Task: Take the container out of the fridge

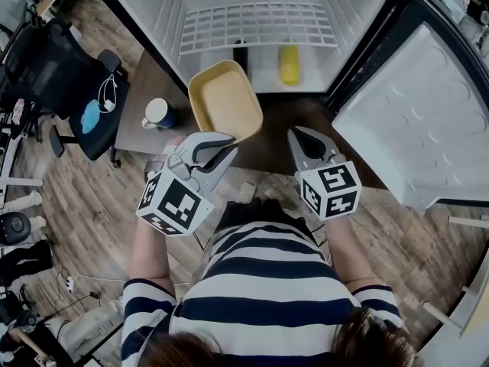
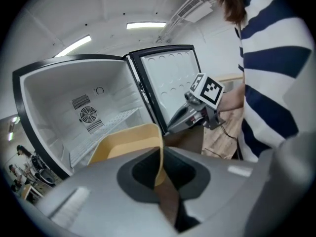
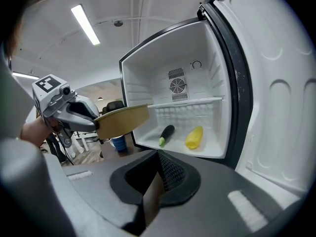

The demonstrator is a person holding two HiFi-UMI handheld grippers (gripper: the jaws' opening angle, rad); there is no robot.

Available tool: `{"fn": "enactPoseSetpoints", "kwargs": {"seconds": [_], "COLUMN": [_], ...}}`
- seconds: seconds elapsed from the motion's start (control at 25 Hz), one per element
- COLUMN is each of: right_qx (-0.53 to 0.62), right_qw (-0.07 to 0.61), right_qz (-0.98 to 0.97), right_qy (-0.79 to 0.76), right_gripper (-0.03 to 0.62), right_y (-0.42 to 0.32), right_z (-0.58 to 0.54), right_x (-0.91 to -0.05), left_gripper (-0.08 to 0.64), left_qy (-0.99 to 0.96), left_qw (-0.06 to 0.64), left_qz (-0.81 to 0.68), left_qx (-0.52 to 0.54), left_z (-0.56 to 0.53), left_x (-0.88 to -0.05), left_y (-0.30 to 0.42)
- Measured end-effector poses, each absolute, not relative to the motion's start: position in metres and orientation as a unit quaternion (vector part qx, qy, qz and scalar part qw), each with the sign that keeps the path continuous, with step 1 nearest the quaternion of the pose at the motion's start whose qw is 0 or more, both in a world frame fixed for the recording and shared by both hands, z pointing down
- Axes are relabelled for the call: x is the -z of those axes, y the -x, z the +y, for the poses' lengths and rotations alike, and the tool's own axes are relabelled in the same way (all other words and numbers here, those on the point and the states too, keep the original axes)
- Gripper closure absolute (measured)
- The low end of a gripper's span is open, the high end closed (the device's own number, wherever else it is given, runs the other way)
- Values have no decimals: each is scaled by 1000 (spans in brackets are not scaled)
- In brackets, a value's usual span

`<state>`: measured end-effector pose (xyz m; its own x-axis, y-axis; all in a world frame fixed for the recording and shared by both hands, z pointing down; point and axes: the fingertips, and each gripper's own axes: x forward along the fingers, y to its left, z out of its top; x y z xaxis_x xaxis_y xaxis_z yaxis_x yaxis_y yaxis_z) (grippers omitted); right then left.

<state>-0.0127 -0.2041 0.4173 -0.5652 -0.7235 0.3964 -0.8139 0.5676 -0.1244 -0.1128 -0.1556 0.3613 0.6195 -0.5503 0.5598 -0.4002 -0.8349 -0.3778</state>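
A shallow yellow container (image 1: 225,98) hangs in front of the open fridge (image 1: 153,6), outside it and above the dark table. My left gripper (image 1: 218,145) is shut on its near rim. In the left gripper view the yellow wall (image 2: 123,144) runs down between the jaws of that gripper (image 2: 160,181). The right gripper view shows the container (image 3: 121,121) edge-on, level, held out from the left gripper (image 3: 74,113). To the right of the container my right gripper (image 1: 306,140) is shut and empty, and its closed jaws (image 3: 153,191) point at the fridge.
A yellow corn cob (image 1: 289,65) and a dark green vegetable (image 3: 166,135) lie on the fridge floor under a white wire shelf (image 1: 260,25). The fridge door (image 1: 412,121) stands open at right. A blue and white mug (image 1: 158,114) sits on the table at left, next to an office chair (image 1: 53,75).
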Motion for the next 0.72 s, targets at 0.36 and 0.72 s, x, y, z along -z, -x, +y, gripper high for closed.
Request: {"fn": "enactPoseSetpoints", "kwargs": {"seconds": [0.36,0.72], "right_qx": [-153,-156], "right_qw": [158,167], "right_qz": [-871,-870], "right_qy": [-438,-437], "right_gripper": [595,596], "right_y": [17,20], "right_z": [-201,-200], "right_x": [-424,-431], "left_gripper": [560,560], "left_qy": [902,903], "left_qw": [72,47], "left_qz": [245,223], "left_qx": [349,365], "left_z": [-138,-129], "left_x": [-396,-425], "left_y": [119,121]}}
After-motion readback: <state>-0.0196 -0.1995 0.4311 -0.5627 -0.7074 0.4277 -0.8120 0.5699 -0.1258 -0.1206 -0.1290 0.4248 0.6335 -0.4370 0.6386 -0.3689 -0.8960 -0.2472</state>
